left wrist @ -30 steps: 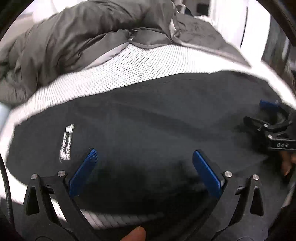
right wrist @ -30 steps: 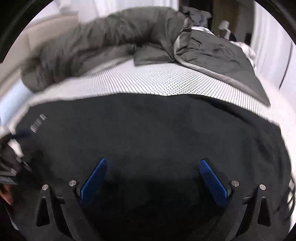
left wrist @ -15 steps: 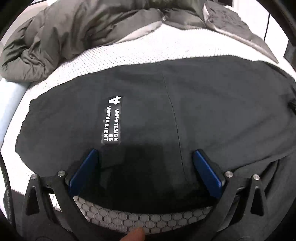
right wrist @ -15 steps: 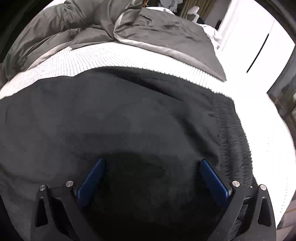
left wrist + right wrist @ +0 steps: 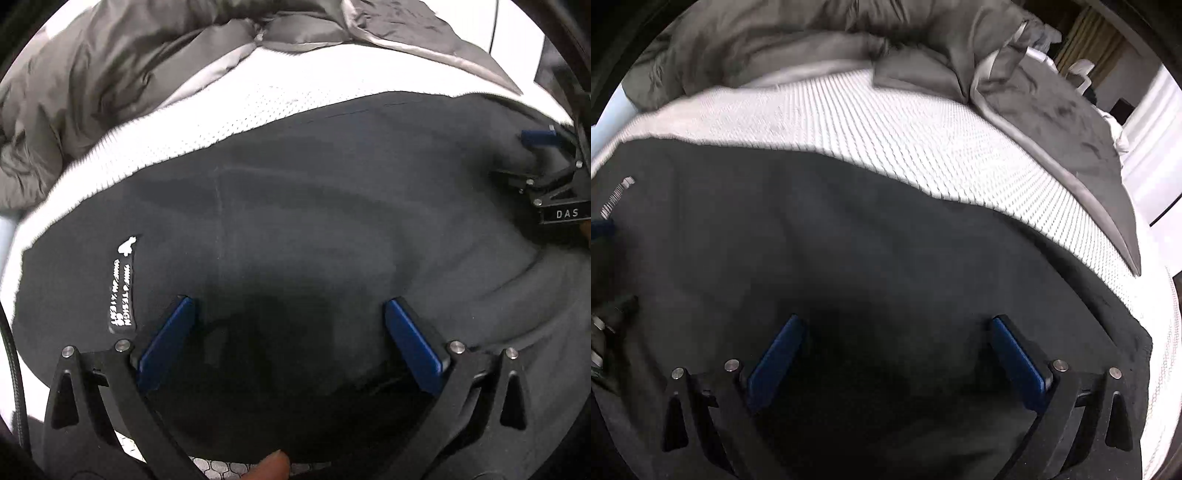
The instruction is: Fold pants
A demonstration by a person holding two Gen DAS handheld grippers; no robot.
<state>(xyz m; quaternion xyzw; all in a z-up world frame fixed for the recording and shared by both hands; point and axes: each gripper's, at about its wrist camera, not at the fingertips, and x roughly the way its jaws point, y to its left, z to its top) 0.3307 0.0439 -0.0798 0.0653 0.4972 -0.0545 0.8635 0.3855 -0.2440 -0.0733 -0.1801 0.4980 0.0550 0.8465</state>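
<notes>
Over the bed, both my claws hang above the black pants [image 5: 332, 221], which lie spread flat across the white textured mattress [image 5: 229, 110]. Left claw [image 5: 288, 332] first: its two blue pads [image 5: 166, 347] stand wide apart, nothing between them but dark cloth below. Whether the tips touch the fabric, I cannot tell. Just beside the left pad sits a white printed label [image 5: 123, 291] on the pants, running lengthwise, its letters too smeared to read. A faint seam line runs up the cloth past that label. At the bottom edge of the left view a fingertip [image 5: 269, 467] pokes in, next to a strip of grey honeycomb-pattern material [image 5: 221, 465] peeking from under the pants' near edge.

Off to the far right of that same view, my right claw [image 5: 546, 166] shows side-on over the pants, one blue pad visible and the letters DAS on its black body. From its own camera, the right claw [image 5: 897, 350] is spread wide too, blue pads well apart, empty, dark cloth beneath. The pants fill the lower part of this view, their far edge curving against the white mattress. Beyond, a rumpled grey duvet [image 5: 757, 48] is heaped at the back of the bed, one flap reaching down the right side.
</notes>
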